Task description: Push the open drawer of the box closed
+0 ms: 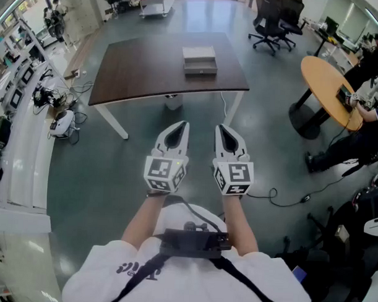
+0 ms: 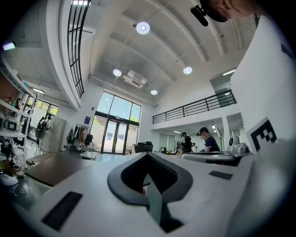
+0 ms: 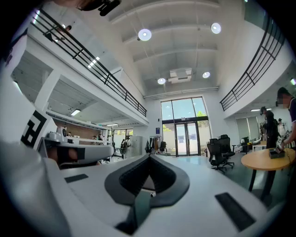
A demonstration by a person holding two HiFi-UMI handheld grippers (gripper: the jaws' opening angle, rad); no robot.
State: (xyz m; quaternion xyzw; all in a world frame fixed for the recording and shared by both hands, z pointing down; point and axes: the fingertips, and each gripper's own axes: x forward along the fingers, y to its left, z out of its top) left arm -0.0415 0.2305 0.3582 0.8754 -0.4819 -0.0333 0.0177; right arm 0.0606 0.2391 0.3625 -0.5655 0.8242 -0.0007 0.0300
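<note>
Left tongs (image 1: 185, 125), right tongs (image 1: 220, 127) closed, seemingly empty.

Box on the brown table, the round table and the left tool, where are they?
box (image 1: 200, 54), head view, its light top.
round table (image 1: 324, 81), head view, bare tabletop.
left tool (image 1: 184, 125), head view, its closed tips.

a grey polished floor (image 1: 101, 175) reflects the light. a dark brown table (image 1: 142, 71) on white legs stands in the middle, a round wooden table (image 1: 324, 84) to the right, black office chairs (image 1: 274, 23) beyond it. white counters (image 1: 19, 147) run along the left. tall glass doors (image 3: 185, 132) let in daylight, a railed balcony (image 3: 106, 81) lines the wall, and round ceiling lamps (image 3: 144, 34) glow.
</note>
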